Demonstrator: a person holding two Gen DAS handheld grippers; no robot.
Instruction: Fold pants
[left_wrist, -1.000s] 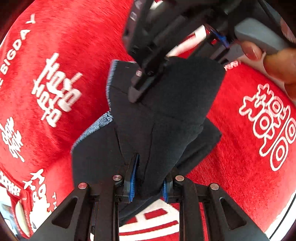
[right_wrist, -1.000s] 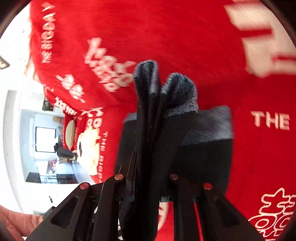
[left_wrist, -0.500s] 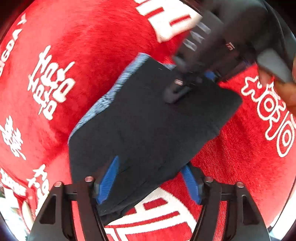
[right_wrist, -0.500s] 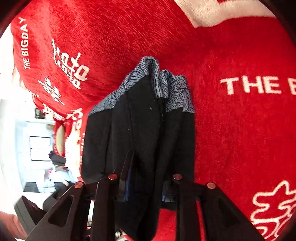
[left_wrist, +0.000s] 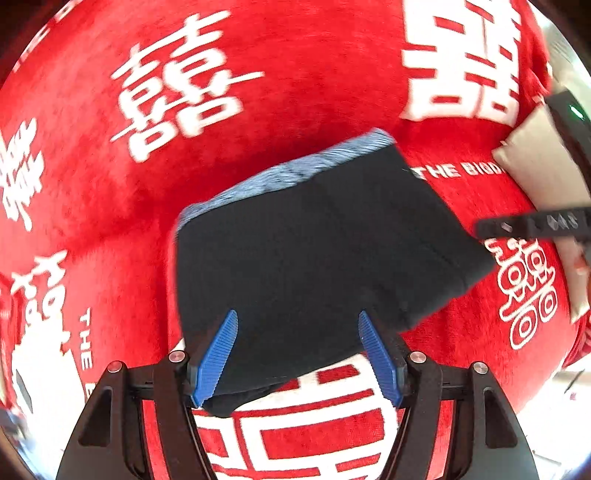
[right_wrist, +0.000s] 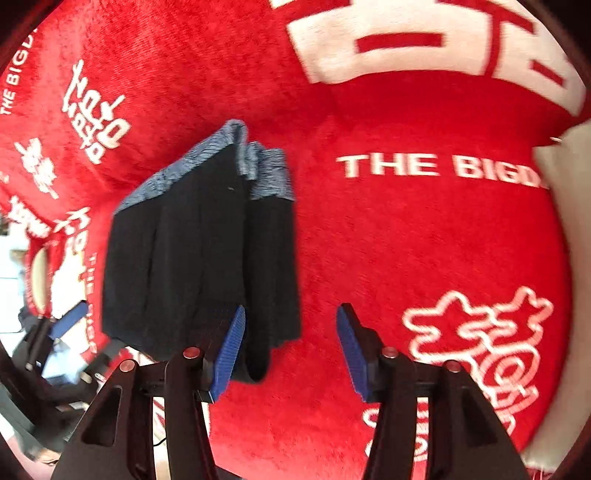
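Neatly folded, the black pants (left_wrist: 317, 258) lay on the red blanket (left_wrist: 295, 92), both grippers spread wide.

Blue-grey waistband trim ran along the pants' far edge. The left gripper (left_wrist: 297, 350) stood over the near edge with nothing pinched; the right gripper (right_wrist: 290, 349) was just beside the pants, its left pad (right_wrist: 229, 354) over the fabric edge. A beige cushion (left_wrist: 535, 166) sat at the blanket's right.

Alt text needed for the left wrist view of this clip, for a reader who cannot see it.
Folded black pants with a blue-grey patterned waistband lie on a red blanket printed with white characters. The left gripper is open, its blue-padded fingers straddling the near edge of the pants without clamping them.
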